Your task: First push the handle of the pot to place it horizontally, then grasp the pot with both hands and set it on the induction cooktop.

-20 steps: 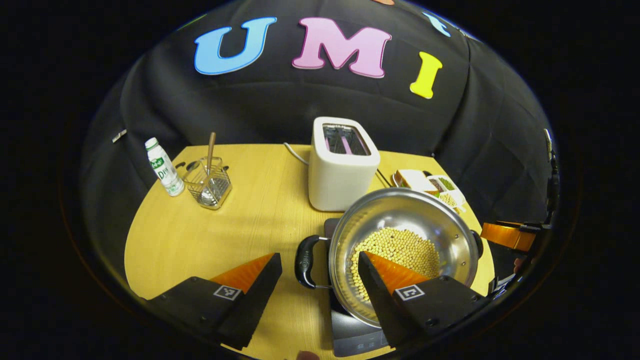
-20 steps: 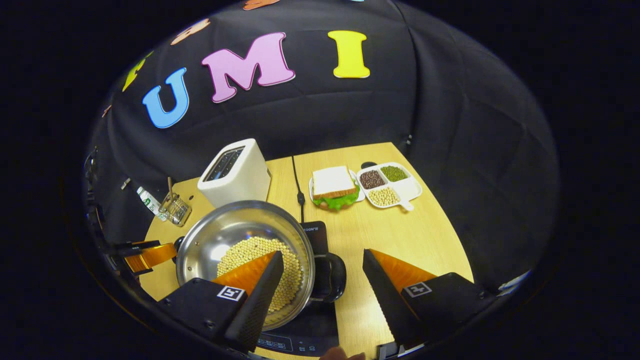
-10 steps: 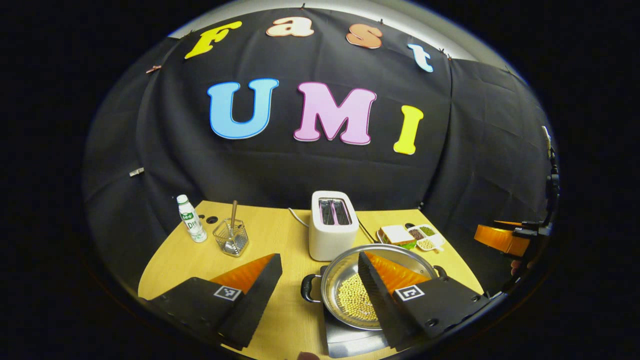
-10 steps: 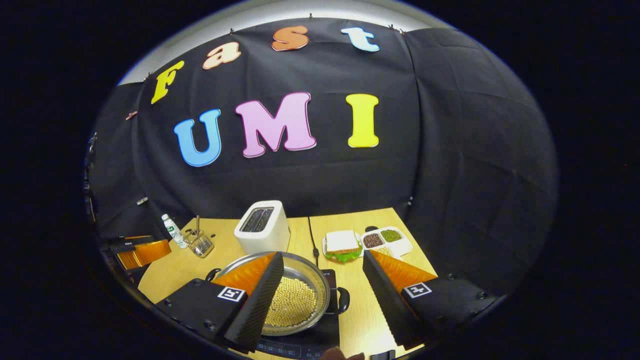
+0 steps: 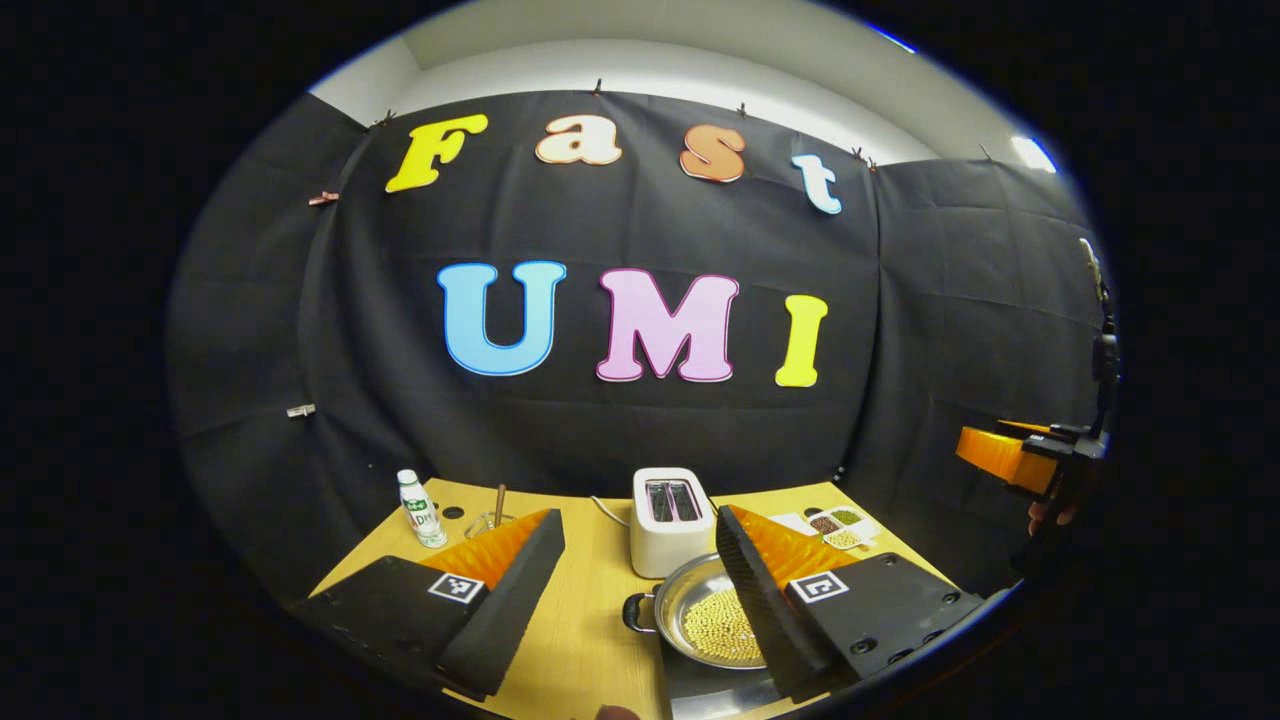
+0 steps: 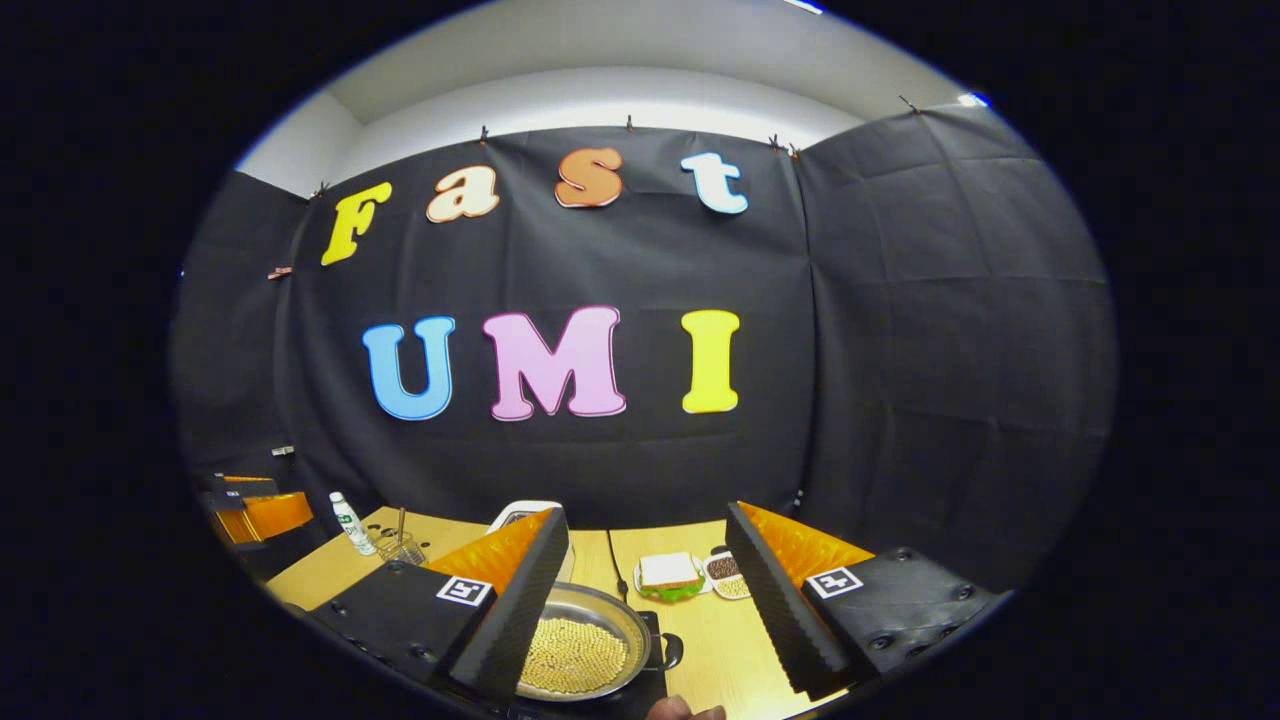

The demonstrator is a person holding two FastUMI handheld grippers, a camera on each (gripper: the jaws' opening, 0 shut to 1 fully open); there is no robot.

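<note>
The pot [image 5: 715, 622] sits on the cooktop [image 6: 650, 690], below and between the left claw [image 5: 640, 560] and right claw [image 6: 648, 555], both open and empty.

The left gripper [image 5: 640, 535] and right gripper [image 6: 647, 530] hang high, jaws spread wide (both empty).

**No readable text on the table things**

The small white plastic bottle with a green label [image 5: 422, 510] has print, but it is too small to read. The square markers [image 5: 455, 587] on the left gripper [image 5: 637, 515] and the right gripper [image 6: 647, 512] carry only a coded pattern, no letters.
</note>
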